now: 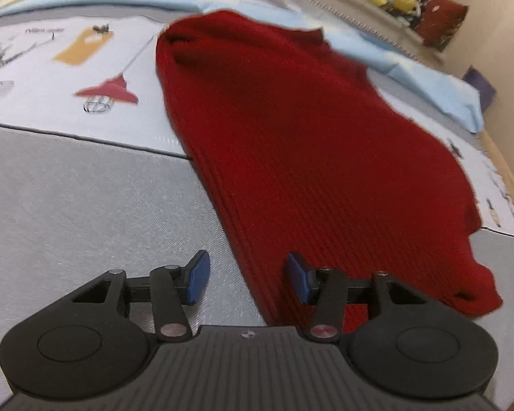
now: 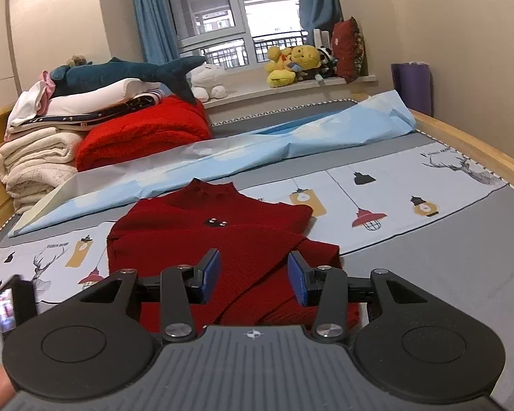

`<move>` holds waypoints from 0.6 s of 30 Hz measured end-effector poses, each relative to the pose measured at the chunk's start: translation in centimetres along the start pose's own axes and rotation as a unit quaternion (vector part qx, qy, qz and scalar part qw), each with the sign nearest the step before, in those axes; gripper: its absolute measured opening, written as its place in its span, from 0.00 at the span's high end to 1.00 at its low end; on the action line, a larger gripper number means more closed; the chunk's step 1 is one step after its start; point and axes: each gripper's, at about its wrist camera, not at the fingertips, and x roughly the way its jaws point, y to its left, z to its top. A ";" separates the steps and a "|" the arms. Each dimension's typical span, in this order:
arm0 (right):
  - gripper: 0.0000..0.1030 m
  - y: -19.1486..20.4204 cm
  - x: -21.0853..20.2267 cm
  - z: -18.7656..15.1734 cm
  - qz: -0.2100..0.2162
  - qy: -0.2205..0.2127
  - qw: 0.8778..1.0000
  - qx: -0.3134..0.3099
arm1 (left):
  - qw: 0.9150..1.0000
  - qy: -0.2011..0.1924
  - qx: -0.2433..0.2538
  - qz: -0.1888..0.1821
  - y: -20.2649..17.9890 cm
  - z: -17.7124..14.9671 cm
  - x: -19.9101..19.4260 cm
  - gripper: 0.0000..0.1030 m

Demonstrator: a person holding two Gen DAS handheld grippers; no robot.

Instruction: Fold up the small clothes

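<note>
A: What's the garment like?

B: A dark red ribbed-knit sweater (image 2: 219,239), spread flat on the bed (image 2: 428,239) with a sleeve folded across its front. It lies on a smooth grey sheet with a printed band of lamps and deer.

A: And the claws?

B: The left claw (image 1: 246,279) hovers low, its blue pads spread wide over the sweater's edge, gripping nothing. The right claw (image 2: 255,279) is level above the hem, equally wide, empty.
</note>
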 end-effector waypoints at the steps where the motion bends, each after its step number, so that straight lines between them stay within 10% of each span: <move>1: 0.56 -0.2 0.0 0.1 -0.002 0.000 1.000 0.003 | 1.000 -0.005 0.011 -0.001 -0.4 0.1 0.2 0.62; 4: 0.56 -0.9 0.3 0.2 -0.009 0.002 1.000 0.009 | 0.999 0.013 0.036 -0.011 -1.0 0.9 0.7 0.88; 11: 0.56 -1.7 0.6 0.2 -0.021 0.005 0.999 0.027 | 0.990 -0.038 0.122 -0.058 3.3 4.8 -7.9 0.91; 18: 0.56 -1.5 1.3 0.0 -0.029 0.012 0.999 0.039 | 0.990 -0.047 0.126 0.033 14.8 2.7 -15.5 0.95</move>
